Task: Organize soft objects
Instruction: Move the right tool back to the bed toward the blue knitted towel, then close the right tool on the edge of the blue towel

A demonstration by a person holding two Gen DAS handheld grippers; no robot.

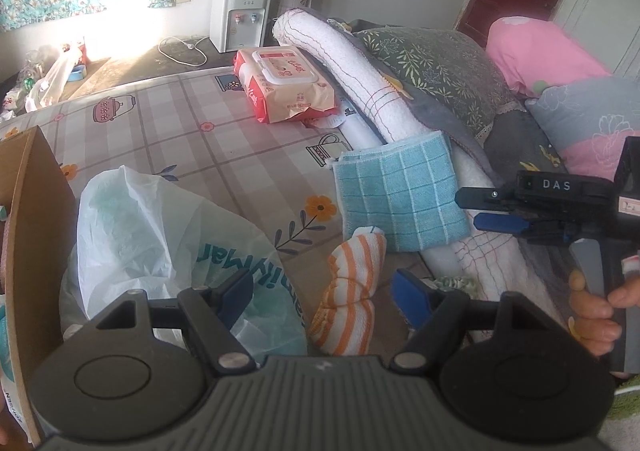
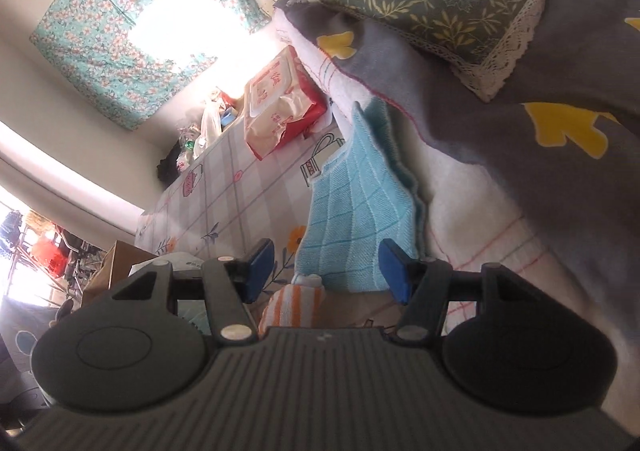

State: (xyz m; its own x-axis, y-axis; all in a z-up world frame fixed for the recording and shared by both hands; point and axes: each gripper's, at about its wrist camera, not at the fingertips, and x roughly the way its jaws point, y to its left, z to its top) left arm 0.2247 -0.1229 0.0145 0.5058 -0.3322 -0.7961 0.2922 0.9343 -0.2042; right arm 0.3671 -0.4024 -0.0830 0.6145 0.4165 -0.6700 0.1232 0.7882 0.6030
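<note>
An orange-and-white striped cloth (image 1: 352, 283) lies bunched on the checked bedsheet (image 1: 180, 139), between the fingers of my left gripper (image 1: 324, 291). That gripper is open and its pads do not touch the cloth. A folded blue checked towel (image 1: 400, 195) leans on the white quilt just beyond. My right gripper (image 1: 470, 209), held in a hand, comes in from the right with its tips at the towel's right edge. In the right wrist view the right gripper (image 2: 326, 257) is open, with the blue towel (image 2: 356, 219) just ahead and the striped cloth (image 2: 296, 303) below it.
A white plastic bag (image 1: 160, 231) sits left of the cloth, beside a cardboard box (image 1: 32, 231). A pack of wipes (image 1: 288, 83) lies farther back. A rolled white quilt (image 1: 348, 67), a green leaf pillow (image 1: 436, 67), a pink pillow (image 1: 536, 51) and a grey blanket (image 2: 520, 123) fill the right side.
</note>
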